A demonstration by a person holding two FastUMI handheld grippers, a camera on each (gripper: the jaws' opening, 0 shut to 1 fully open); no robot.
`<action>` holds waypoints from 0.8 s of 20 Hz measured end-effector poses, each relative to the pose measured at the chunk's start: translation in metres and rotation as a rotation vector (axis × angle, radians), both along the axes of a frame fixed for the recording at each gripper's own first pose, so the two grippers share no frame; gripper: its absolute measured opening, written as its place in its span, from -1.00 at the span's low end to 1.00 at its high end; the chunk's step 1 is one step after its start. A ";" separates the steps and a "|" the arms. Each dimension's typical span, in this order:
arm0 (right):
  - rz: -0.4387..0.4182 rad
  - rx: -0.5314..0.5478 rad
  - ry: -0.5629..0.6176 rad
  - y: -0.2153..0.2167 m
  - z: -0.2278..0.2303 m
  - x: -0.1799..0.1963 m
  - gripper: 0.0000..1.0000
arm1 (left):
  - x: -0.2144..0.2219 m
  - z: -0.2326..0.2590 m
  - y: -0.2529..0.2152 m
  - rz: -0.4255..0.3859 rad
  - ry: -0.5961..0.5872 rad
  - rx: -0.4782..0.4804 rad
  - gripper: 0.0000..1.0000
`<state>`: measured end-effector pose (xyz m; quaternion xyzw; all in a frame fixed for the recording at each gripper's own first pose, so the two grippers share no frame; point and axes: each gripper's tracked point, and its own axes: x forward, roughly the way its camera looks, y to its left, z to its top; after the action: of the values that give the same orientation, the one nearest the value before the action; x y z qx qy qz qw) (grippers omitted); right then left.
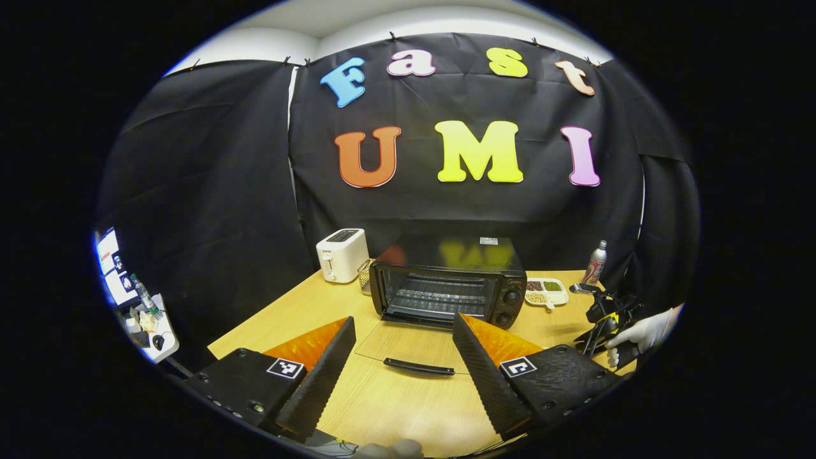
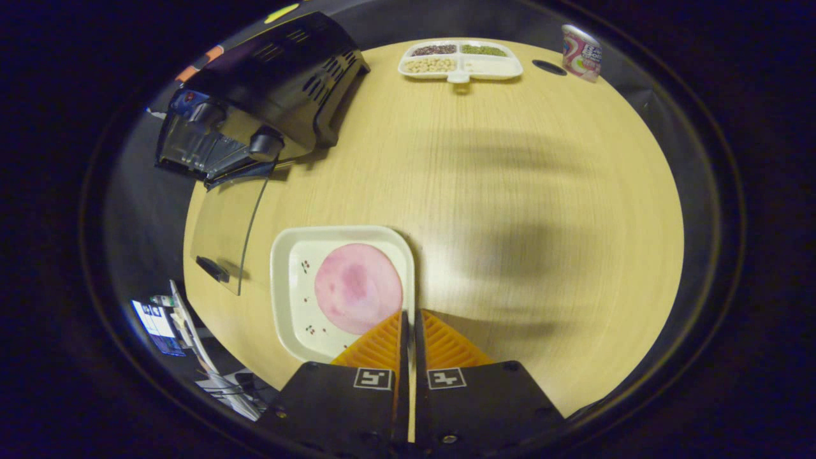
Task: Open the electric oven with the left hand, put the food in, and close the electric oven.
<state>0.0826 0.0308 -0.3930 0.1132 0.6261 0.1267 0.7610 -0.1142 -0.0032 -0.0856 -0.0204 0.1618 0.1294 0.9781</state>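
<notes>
The left gripper view looks level across the table point(image 1: 395, 408), facing the open oven point(image 1: 449, 287) from close in front. The right gripper view looks steeply down from above, sharing the oven point(image 2: 268, 95) and tabletop point(image 2: 542, 223).

Black oven point(image 1: 449, 280) — door point(image 1: 408, 347) open flat; ham point(image 2: 358, 288) on plate point(image 2: 299, 319).

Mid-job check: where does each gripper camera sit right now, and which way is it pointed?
Left gripper view: low over the wooden table, facing the black electric oven with its glass door down; own left gripper open; a gloved hand at right.
Right gripper view: above the table, looking down; own right gripper shut on the white square plate with pink round food.
Shared: oven, door, table.
</notes>
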 end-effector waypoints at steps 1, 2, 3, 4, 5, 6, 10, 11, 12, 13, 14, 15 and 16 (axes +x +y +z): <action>0.008 0.023 0.005 -0.001 0.000 0.000 -0.91 | 0.000 -0.001 -0.001 -0.001 0.000 0.003 0.92; 0.027 0.042 0.008 0.000 0.000 0.000 -0.92 | -0.003 -0.003 0.000 -0.002 0.000 0.007 0.92; 0.041 0.060 0.016 -0.001 0.000 0.000 -0.95 | -0.004 -0.003 0.001 0.000 -0.009 0.010 0.92; 0.040 0.078 0.033 -0.002 0.000 -0.001 -0.93 | -0.004 -0.003 0.004 0.004 -0.015 0.007 0.92; 0.030 0.105 0.050 -0.001 -0.001 0.000 -0.92 | -0.004 -0.007 0.005 0.002 -0.011 -0.003 0.92; 0.020 0.137 0.067 -0.002 0.000 0.001 -0.93 | -0.005 -0.010 0.006 0.002 -0.012 -0.009 0.92; -0.015 0.311 0.071 -0.002 0.003 -0.001 -0.94 | -0.005 -0.013 0.014 -0.024 -0.016 -0.028 0.92; -0.036 0.342 0.062 -0.003 0.003 0.000 -0.94 | -0.006 -0.012 0.018 -0.028 -0.016 -0.025 0.92; -0.061 0.365 0.052 -0.004 0.003 -0.001 -0.93 | -0.006 -0.011 0.024 -0.031 -0.016 -0.020 0.92; -0.085 0.377 0.045 -0.005 0.003 -0.003 -0.93 | -0.006 -0.010 0.027 -0.035 -0.017 -0.019 0.92; -0.112 0.385 0.033 -0.007 0.003 -0.004 -0.96 | -0.004 -0.008 0.030 -0.041 -0.018 -0.018 0.92; -0.140 0.388 0.028 -0.008 0.003 -0.007 -0.94 | -0.003 -0.007 0.034 -0.046 -0.018 -0.017 0.92; -0.170 0.392 0.022 -0.010 0.005 -0.011 -0.93 | -0.003 -0.005 0.036 -0.050 -0.019 -0.017 0.92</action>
<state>0.0713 0.0204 -0.3884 0.3131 0.5860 0.1801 0.7254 -0.1174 0.0332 -0.0910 -0.0259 0.1540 0.1033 0.9823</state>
